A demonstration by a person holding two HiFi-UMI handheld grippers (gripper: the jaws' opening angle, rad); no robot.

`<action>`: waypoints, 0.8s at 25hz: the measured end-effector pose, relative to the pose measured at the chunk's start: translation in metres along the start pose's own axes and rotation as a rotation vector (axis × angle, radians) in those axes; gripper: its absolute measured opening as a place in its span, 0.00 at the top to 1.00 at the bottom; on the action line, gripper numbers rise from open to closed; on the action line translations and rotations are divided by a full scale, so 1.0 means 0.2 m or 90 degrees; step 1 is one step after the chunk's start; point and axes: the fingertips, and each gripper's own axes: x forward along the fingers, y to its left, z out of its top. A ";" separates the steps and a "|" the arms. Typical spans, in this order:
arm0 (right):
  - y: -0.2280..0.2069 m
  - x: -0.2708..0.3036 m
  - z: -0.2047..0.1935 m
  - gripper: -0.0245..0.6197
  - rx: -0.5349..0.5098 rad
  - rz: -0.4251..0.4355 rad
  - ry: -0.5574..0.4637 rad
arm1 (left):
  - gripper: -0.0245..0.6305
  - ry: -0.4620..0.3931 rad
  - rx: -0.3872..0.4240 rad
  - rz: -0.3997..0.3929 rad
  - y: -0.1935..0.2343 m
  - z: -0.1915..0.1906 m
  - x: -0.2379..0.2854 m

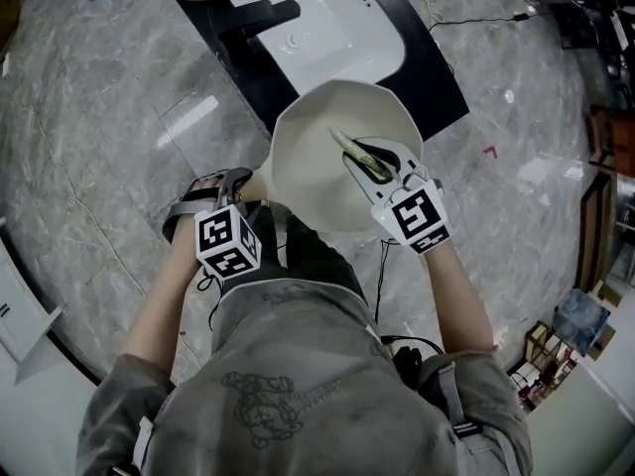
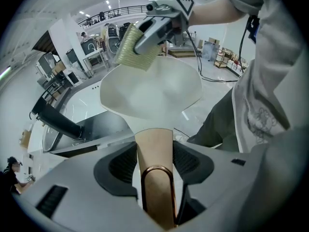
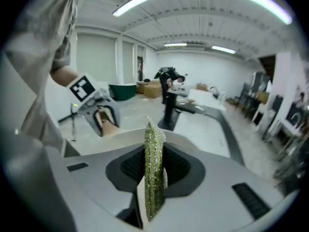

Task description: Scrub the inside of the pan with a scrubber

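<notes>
A cream-white pan [image 1: 317, 181] hangs tilted in the air in front of the person, its inside facing up in the head view. My left gripper [image 1: 248, 196] is shut on the pan's tan handle [image 2: 153, 139], which ends in a copper ring. The handle sits between the left gripper's [image 2: 154, 162] two pads, and the pan's bowl [image 2: 154, 93] opens beyond it. My right gripper [image 1: 375, 165] is shut on a flat green-gold scrubber [image 1: 357, 153] and holds it over the pan's inside, near the right wall. In the right gripper view the scrubber [image 3: 153, 149] stands on edge between that gripper's [image 3: 153, 172] jaws.
A white sink basin [image 1: 332, 23] with a black faucet [image 1: 260, 16] sits in a black counter just beyond the pan. Grey marble floor [image 1: 109, 137] lies all round. A black cable [image 1: 476, 20] runs across the floor at the upper right. Shelves and clutter stand at the right edge.
</notes>
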 end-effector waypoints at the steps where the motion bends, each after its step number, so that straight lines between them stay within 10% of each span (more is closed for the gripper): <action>1: -0.08 0.00 0.01 0.83 -0.018 -0.064 0.000 | 0.61 -0.001 0.000 0.000 0.00 0.00 0.00; 10: -0.43 0.19 -0.18 0.83 -0.068 -0.311 0.095 | 0.61 -0.009 -0.003 0.000 0.00 0.00 0.00; 20: -0.25 0.46 -0.38 0.83 -0.098 -0.209 0.150 | 0.61 -0.010 0.003 0.001 0.00 0.01 0.00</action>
